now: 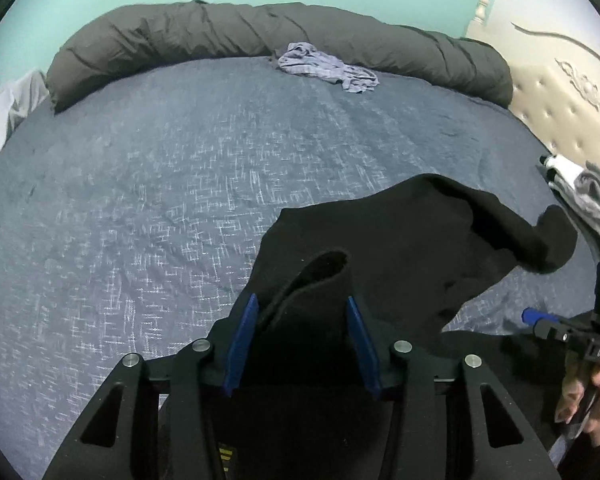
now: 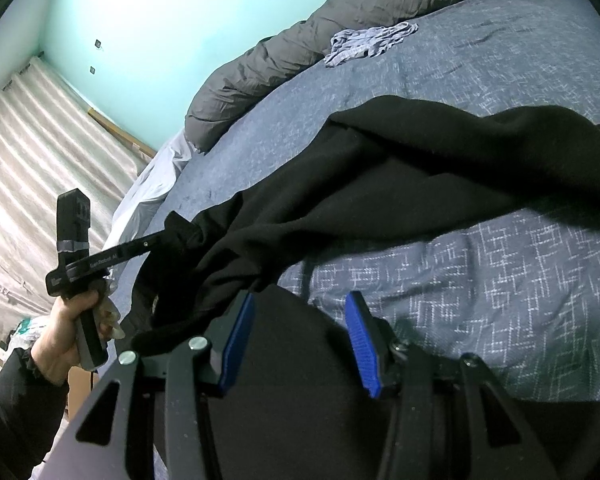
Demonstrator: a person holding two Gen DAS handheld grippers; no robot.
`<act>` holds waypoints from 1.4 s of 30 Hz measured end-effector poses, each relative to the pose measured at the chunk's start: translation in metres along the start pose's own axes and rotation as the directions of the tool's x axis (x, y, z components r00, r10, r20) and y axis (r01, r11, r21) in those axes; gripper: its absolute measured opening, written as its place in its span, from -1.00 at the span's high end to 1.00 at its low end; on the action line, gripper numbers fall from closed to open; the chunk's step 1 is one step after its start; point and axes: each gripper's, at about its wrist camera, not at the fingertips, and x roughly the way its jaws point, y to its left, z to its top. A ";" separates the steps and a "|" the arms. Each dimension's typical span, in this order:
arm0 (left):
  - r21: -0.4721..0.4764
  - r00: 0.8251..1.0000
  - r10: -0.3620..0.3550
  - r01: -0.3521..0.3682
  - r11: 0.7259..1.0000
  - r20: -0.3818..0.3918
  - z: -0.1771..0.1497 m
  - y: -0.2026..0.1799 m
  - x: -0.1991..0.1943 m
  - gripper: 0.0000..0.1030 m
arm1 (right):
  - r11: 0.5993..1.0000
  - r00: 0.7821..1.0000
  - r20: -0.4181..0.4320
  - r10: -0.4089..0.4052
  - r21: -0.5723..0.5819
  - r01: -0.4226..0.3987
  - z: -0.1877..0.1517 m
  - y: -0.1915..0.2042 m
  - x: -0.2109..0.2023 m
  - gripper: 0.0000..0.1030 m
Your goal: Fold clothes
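A black garment [image 1: 412, 240] lies partly on the blue patterned bed [image 1: 140, 180], with one end raised. My left gripper [image 1: 303, 300] is shut on a thick fold of it between the blue pads. In the right wrist view that gripper [image 2: 172, 236] holds the black garment [image 2: 400, 168] up off the bed edge, in a person's hand [image 2: 68, 332]. My right gripper [image 2: 300, 298] has black cloth filling the space between its pads and grips another part. It shows at the right edge of the left wrist view [image 1: 532, 316].
A crumpled pale blue garment [image 1: 328, 66] lies at the far side against a rolled grey duvet [image 1: 260, 28]. Striped grey and white clothes [image 1: 588, 196] sit by the cream headboard [image 1: 572, 92]. A curtain [image 2: 28, 152] hangs left of the bed [image 2: 500, 280].
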 end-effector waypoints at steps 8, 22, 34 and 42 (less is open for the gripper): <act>0.027 0.999 -0.041 0.042 0.999 -0.033 0.007 -0.006 0.014 0.02 | 1.000 1.000 0.000 0.004 0.001 -0.004 0.000 0.000 0.000 0.07; -0.078 0.995 0.079 -0.074 0.994 0.068 0.039 0.047 -0.017 0.88 | 1.000 1.000 0.004 0.008 0.006 -0.008 0.000 -0.002 -0.001 0.07; -0.329 0.958 0.238 -0.176 0.928 0.158 0.093 0.157 -0.060 0.89 | 1.000 1.000 -0.011 -0.010 0.004 0.010 -0.003 -0.007 0.005 0.07; -0.455 0.980 0.195 -0.160 0.876 0.030 0.076 0.187 0.008 0.64 | 1.000 0.999 -0.028 -0.020 -0.001 0.020 -0.004 -0.009 0.010 0.07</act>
